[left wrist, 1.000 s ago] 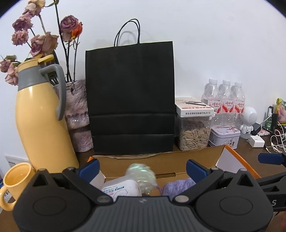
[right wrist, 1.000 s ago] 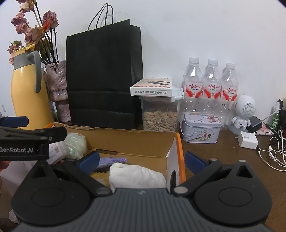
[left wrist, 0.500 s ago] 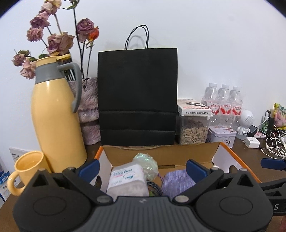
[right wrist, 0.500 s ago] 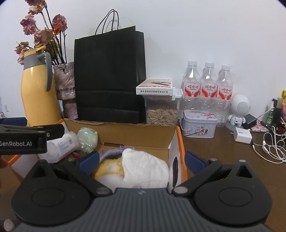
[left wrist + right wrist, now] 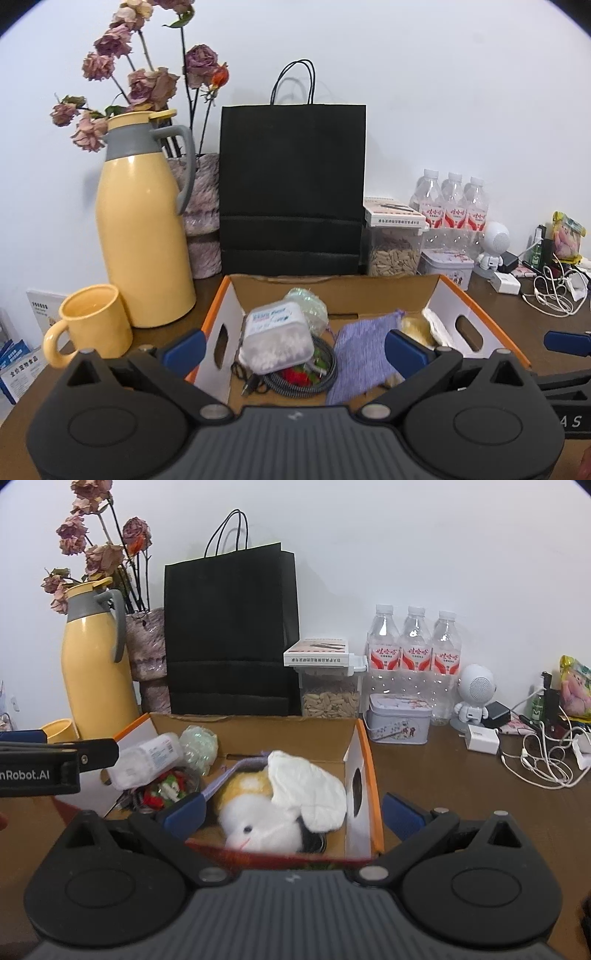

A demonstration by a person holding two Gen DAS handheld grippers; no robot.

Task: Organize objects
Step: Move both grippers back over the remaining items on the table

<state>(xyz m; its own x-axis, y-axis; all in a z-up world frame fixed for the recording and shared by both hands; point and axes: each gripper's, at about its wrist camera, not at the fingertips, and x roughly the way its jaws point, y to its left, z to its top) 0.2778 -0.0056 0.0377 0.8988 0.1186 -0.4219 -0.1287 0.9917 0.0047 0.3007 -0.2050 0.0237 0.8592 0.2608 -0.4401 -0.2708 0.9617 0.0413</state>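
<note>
An open cardboard box (image 5: pixel 334 291) with orange edges sits on the brown desk (image 5: pixel 461 786), and everything else is placed around it. Inside the box, toward its left end, a clear lidded tub of cotton swabs (image 5: pixel 277 341) lies tilted over a coiled braided cable (image 5: pixel 295 382) and some red and green bits. Behind the tub rests an iridescent crumpled ball (image 5: pixel 308 304). A purple knitted cloth (image 5: pixel 364 349) lies in the middle of the box, and at its right end a white and yellow plush toy (image 5: pixel 280 801) leans against the wall with the handle cutout.

The left tongs (image 5: pixel 293 345) hang above the near left part of the box, spread wide, with nothing between the blue pads. The right tongs (image 5: pixel 291 812) hang above the near right part of the box, equally wide apart and empty, the plush toy visible in the gap.

Directly behind the box stands a black paper bag (image 5: pixel 291 188). Left of the box stand a yellow thermos jug (image 5: pixel 142 236) and a yellow mug (image 5: pixel 92 325), with a vase of dried roses (image 5: pixel 201 206) behind the jug. Right of the bag, behind the box, are a clear jar of seeds (image 5: pixel 330 692), three water bottles (image 5: pixel 415 653) and a small tin (image 5: pixel 399 718).
</note>
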